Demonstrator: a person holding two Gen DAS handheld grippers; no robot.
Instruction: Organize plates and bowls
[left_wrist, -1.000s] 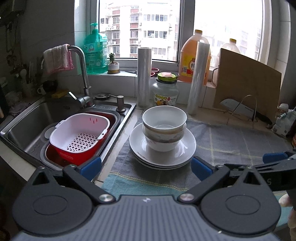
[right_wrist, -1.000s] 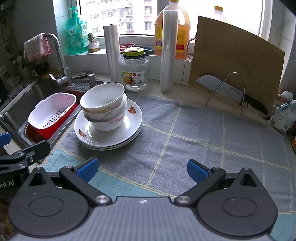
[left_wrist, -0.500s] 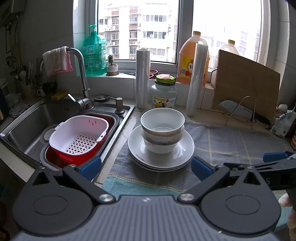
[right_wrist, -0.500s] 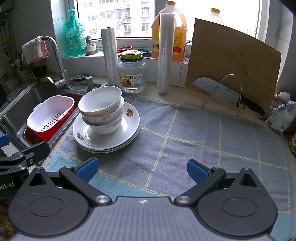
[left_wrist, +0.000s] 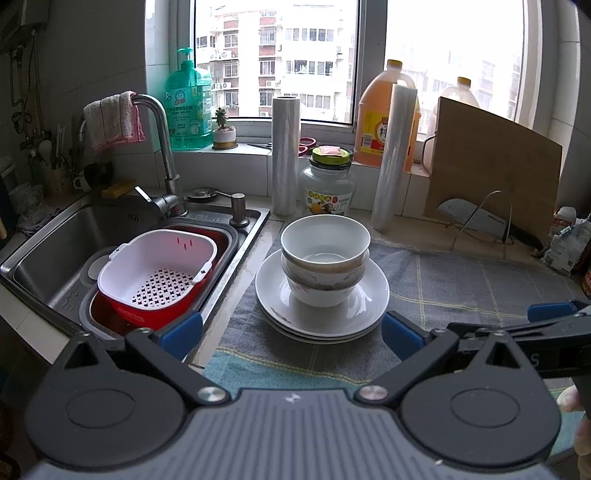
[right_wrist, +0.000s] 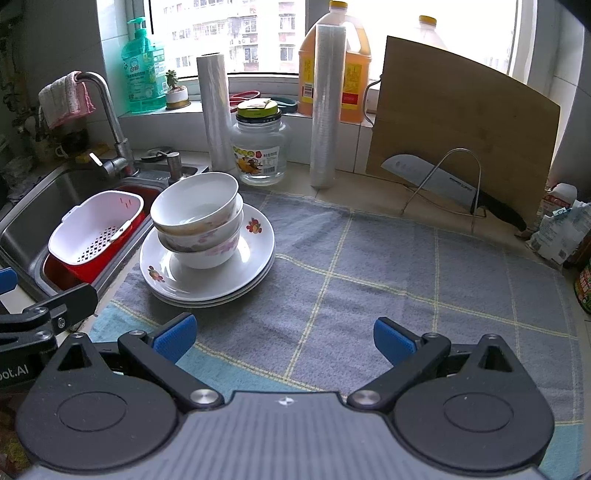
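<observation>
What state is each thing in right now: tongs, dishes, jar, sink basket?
Left tongs: open, empty.
Right tongs: open, empty.
White ceramic bowls: nested, upright on the plates.
White floral plates: stacked on the grey checked cloth.
Clear glass jar: lid on, upright.
White perforated strainer basket: empty, sitting in the red tub.

**Counter and what sits on it**

A grey checked cloth (right_wrist: 369, 266) covers the counter (right_wrist: 369, 186) ahead of both jaw pairs. Stacked plates (left_wrist: 321, 314) lie on it, ahead of the left jaws; glass jar (right_wrist: 260, 151) and rolls stand beyond.
</observation>
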